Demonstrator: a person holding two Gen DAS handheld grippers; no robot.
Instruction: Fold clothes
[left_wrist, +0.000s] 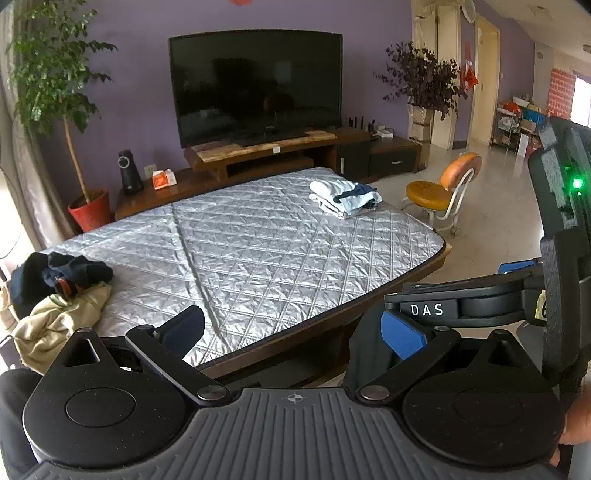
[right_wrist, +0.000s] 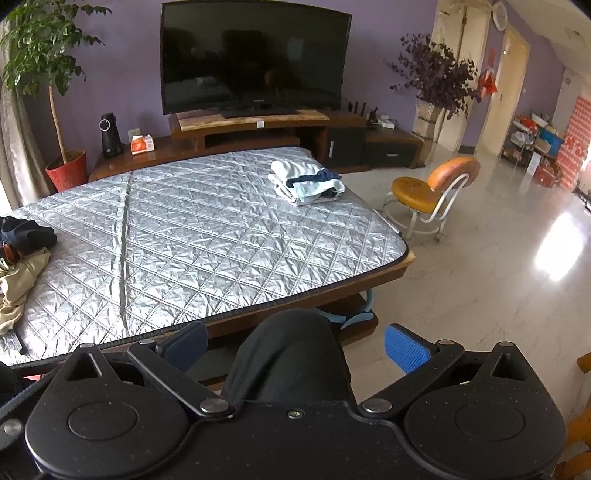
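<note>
Unfolded clothes (left_wrist: 55, 295) — left of wide-apart, empty jaws

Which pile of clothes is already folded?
The folded stack of white and light-blue clothes at the far right of the silver table cover. The crumpled heap at the left, dark and beige, is still loose.

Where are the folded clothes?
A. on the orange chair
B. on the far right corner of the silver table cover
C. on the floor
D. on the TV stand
B: the folded stack sits on the silver cover at its far right corner, near the orange chair, while the unfolded pile lies at the left edge.
</note>
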